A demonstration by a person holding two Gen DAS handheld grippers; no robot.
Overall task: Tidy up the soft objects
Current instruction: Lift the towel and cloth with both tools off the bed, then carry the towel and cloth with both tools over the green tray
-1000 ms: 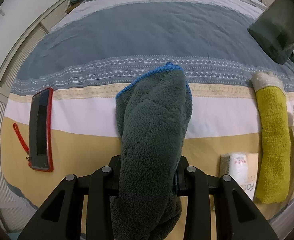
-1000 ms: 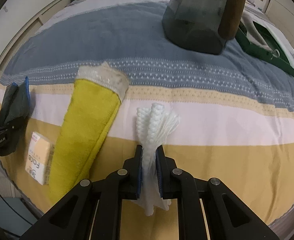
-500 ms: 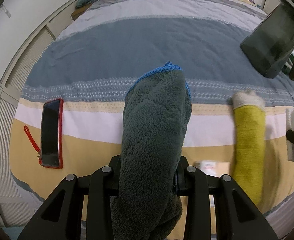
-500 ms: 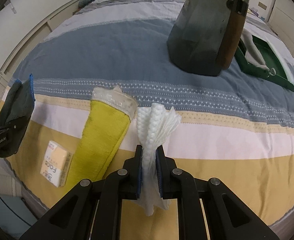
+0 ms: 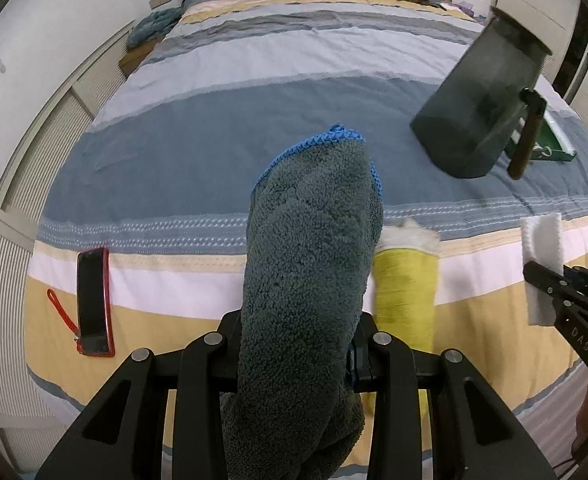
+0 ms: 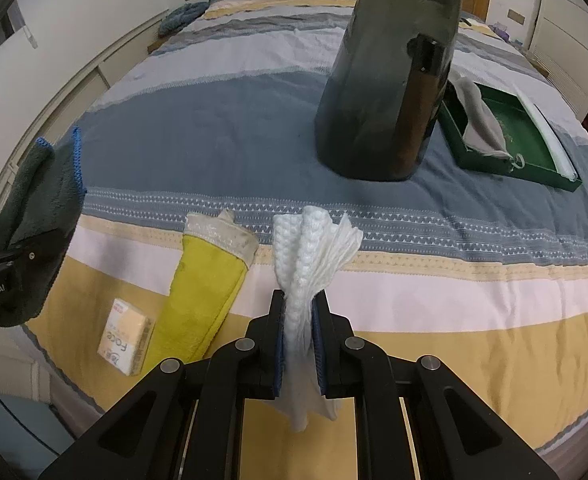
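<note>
In the left wrist view, a thick grey towel [image 5: 314, 264] with a blue stitched edge is being pinched by the left gripper [image 5: 298, 356], whose jaws are being held apart only by the bulk of the cloth. The towel is being carried clear of the striped bed cover [image 5: 197, 152], its upper end standing up and its lower end drooping below the fingers. A yellow cloth [image 5: 406, 296] with a pale end is being seen lying on the cover just right of the towel, blurred. A phone in a red case [image 5: 93, 300] is lying at the left, well apart. A dark bin [image 5: 482, 108] is standing farther up the bed at the right, with a green tray [image 5: 554, 148] partly hidden behind it. At the right edge the right gripper [image 5: 542, 276] is being seen from the side, clamped on a white cloth [image 5: 542, 248].

In the right wrist view, the same white cloth [image 6: 306, 264] is being squeezed tightly between the blue pads [image 6: 279, 344] of the right gripper [image 6: 300, 344], the jaws pressed nearly together, the cloth fanning above and hanging below them. The yellow cloth [image 6: 205, 292] is lying on the cover just left of it, beside a small tissue packet [image 6: 125, 336]. The dark bin [image 6: 390, 80] is standing beyond, the green tray [image 6: 510, 140] touching its right side with a grey cloth [image 6: 478, 116] draped in it. The grey towel [image 6: 37, 216] is being held up at the left edge.
</note>
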